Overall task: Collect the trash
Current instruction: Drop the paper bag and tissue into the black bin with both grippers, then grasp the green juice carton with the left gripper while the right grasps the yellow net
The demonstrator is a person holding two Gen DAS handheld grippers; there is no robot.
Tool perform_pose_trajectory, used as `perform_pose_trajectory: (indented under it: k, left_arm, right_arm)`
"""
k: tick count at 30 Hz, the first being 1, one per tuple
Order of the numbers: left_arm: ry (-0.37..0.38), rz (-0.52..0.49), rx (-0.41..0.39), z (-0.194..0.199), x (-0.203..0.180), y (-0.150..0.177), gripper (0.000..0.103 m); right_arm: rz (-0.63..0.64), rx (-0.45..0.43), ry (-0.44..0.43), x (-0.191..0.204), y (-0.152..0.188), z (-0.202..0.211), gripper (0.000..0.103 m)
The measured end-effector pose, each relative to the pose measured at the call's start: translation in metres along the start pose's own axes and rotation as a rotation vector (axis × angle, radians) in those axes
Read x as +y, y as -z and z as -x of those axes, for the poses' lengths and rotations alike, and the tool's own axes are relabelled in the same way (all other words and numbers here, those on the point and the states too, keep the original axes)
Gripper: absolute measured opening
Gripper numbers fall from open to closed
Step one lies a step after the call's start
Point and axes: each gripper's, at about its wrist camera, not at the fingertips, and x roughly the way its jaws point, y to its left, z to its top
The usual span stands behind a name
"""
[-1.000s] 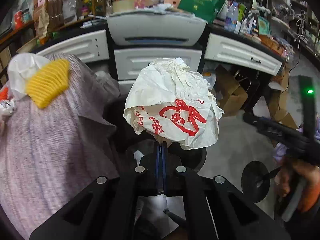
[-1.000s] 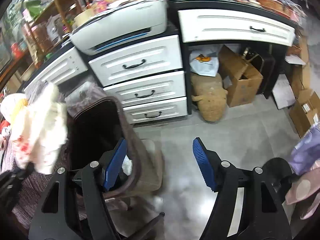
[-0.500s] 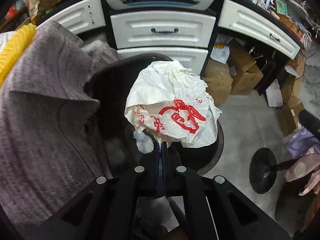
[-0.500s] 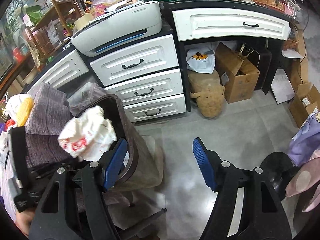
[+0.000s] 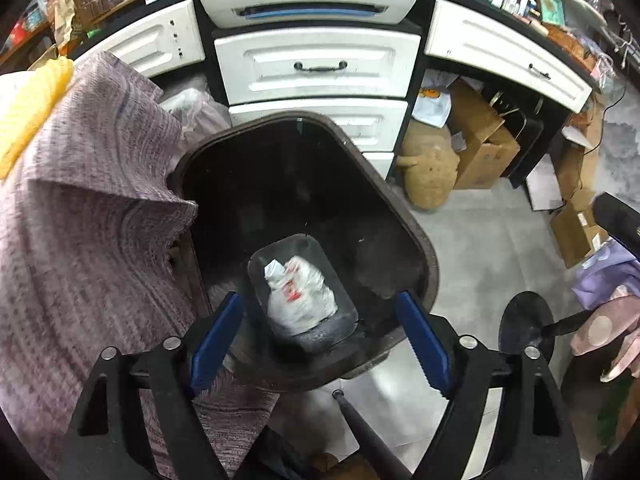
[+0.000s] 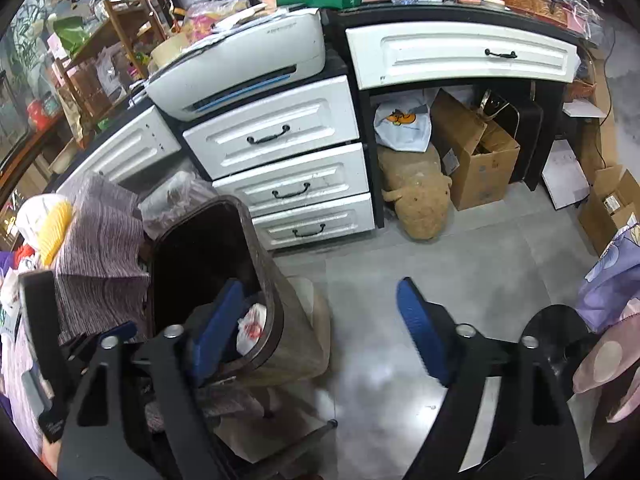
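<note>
— Where is the trash?

— The crumpled white wrapper (image 5: 298, 292) with red print lies at the bottom of the dark bin (image 5: 408, 224), loose from everything.

— And the left tongs (image 5: 318, 338)?

— Above the bin's mouth, jaws opening wide, nothing between them but the view down onto the wrapper. A grey cloth (image 5: 92, 216) hangs at nine o'clock.

— The right tongs (image 6: 318, 328)?

— Also opening, empty, over bare floor (image 6: 460, 264). The bin sits at their nine o'clock, white drawers (image 6: 280, 140) at twelve, a cardboard box (image 6: 480, 160) at one.
</note>
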Motion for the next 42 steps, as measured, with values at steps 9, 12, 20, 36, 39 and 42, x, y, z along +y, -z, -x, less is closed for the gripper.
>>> perform_pose_trajectory:
  k: [9,12,20,36,39,42]
  left_arm:
    - [0.059,-0.018,-0.146,0.07,0.004,0.016,0.093]
    - [0.066,-0.027,-0.21,0.099,0.007,0.023,0.097]
    - [0.012,-0.011,-0.303,0.148,0.036,0.034,0.097]
    - [-0.17,0.194,-0.313,0.198,0.186,0.077,0.097]
    - [-0.213,0.247,-0.305,0.203,0.217,0.085,0.097]
    - [-0.233,0.295,-0.313,0.21,0.251,0.089,0.097]
  right_arm:
    - [0.017,-0.021,-0.039,0.01,-0.003,0.007,0.083]
    - [0.036,-0.029,-0.061,0.021,-0.004,0.011,0.086]
    - [0.122,-0.041,-0.135,0.063,-0.004,0.023,0.087]
    - [0.378,0.003,-0.33,0.187,0.007,0.031,0.087]
    - [0.429,0.008,-0.358,0.211,0.01,0.032,0.087]
    - [0.482,0.012,-0.385,0.235,0.014,0.033,0.087]
